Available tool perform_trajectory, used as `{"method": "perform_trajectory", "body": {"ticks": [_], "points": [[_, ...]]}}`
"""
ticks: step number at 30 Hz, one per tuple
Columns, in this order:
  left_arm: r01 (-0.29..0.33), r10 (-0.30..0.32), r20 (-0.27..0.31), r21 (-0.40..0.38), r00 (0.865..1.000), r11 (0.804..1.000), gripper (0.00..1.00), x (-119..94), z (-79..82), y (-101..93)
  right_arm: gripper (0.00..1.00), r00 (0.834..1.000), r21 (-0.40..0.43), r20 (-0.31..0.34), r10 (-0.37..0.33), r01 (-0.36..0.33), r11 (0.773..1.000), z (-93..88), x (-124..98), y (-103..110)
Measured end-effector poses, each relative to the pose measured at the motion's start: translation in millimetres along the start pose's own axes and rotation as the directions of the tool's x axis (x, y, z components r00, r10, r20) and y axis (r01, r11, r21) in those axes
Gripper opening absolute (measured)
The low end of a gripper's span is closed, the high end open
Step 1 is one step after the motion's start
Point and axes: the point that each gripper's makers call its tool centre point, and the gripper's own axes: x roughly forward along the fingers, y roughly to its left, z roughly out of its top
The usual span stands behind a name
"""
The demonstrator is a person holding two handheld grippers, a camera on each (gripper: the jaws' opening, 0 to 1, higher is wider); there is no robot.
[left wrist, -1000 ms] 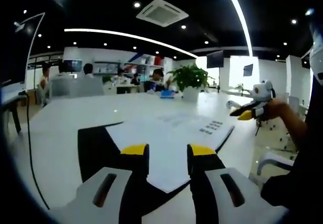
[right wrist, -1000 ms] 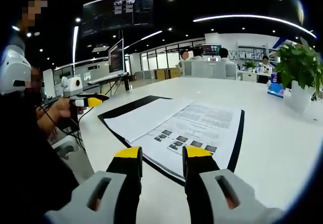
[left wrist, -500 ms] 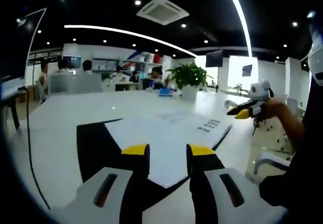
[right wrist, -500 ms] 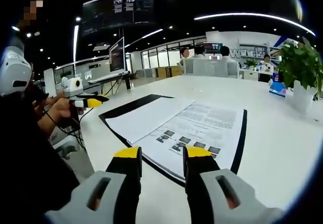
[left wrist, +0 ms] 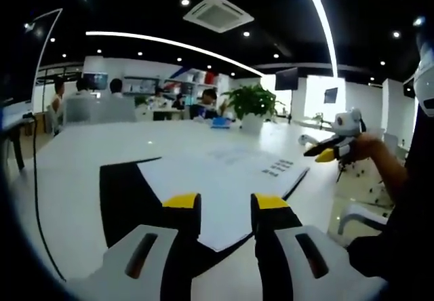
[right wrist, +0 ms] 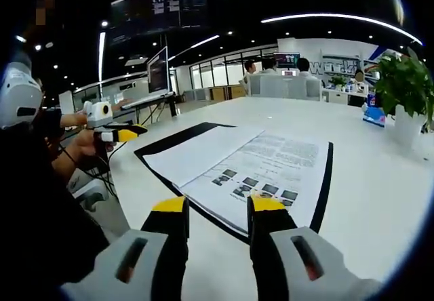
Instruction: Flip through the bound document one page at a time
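Bound document (right wrist: 251, 169) lies open on a black mat (right wrist: 324, 186) on the desk (right wrist: 380, 199); print too small to read. Left tongs (left wrist: 224, 203) and right tongs (right wrist: 217, 205) gape narrowly, holding nothing.

Bound document (right wrist: 261, 169) print too small to read (wall lettering blurred too).

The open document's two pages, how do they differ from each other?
In the right gripper view, the left page looks blank white, while the right page carries printed text and a row of small dark pictures near its lower edge. The left page lies toward the left gripper; the right page lies toward the potted plant. Both lie flat, side by side, on the black mat, untouched by either gripper.
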Motion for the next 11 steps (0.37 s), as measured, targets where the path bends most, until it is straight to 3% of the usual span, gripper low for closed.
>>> {"method": "perform_trajectory", "body": {"ticks": [5,11], "points": [[0.014,-0.014,-0.031,-0.009,0.999,1.0,0.32,1.5,-9.0,-5.2,0.34,1.0,0.003,-0.012,0.0,0.0,1.0,-3.0,0.1,-0.3],[-0.002,0.002,-0.02,-0.005,1.0,1.0,0.32,-1.4,-3.8,-1.9,0.35,1.0,0.004,-0.019,0.01,-0.01,1.0,-3.5,0.6,3.0]]}}
